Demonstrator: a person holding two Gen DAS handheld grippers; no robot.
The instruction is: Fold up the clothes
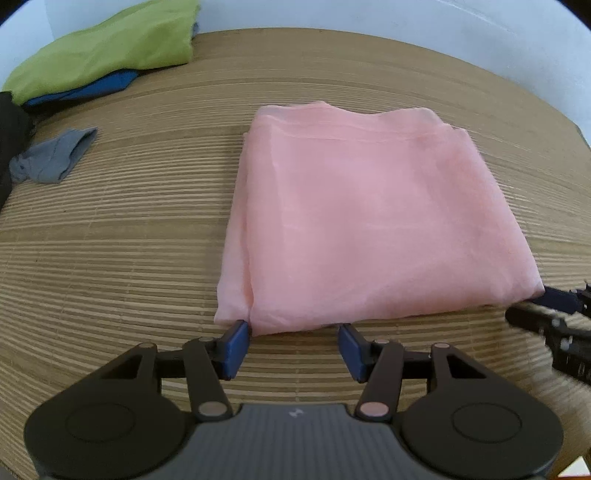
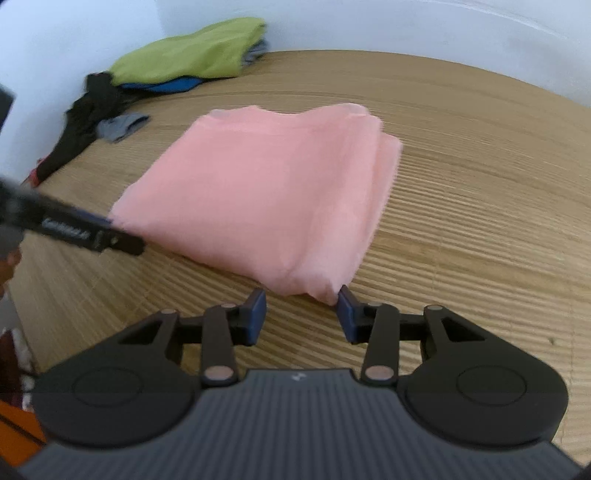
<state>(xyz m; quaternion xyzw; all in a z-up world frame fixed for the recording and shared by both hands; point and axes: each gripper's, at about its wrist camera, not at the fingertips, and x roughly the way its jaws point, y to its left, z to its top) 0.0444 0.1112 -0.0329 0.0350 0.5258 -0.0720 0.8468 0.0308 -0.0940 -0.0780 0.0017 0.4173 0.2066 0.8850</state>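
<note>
A pink garment [image 1: 369, 229] lies folded into a neat rectangle in the middle of the worktop [image 1: 129, 258], which is covered in ribbed, straw-coloured matting. My left gripper [image 1: 293, 345] sits at the garment's near edge with its blue fingers [image 1: 234, 349] spread wide apart, holding nothing; one fingertip touches the near left corner of the cloth. My right gripper [image 2: 301, 314] is at the near right corner, its fingers [image 2: 347, 314] also spread and empty, the right one touching the fold. Each gripper shows at the edge of the other's view, low beside the garment.

Well apart from the pink garment, at the far left of the worktop, a green garment [image 1: 107, 48] rests on top of a blue one [image 1: 96, 88]. Near these lie a small grey garment [image 1: 55, 155] and a crumpled black garment [image 2: 85, 118]. A white wall [image 2: 406, 26] rises behind the worktop.
</note>
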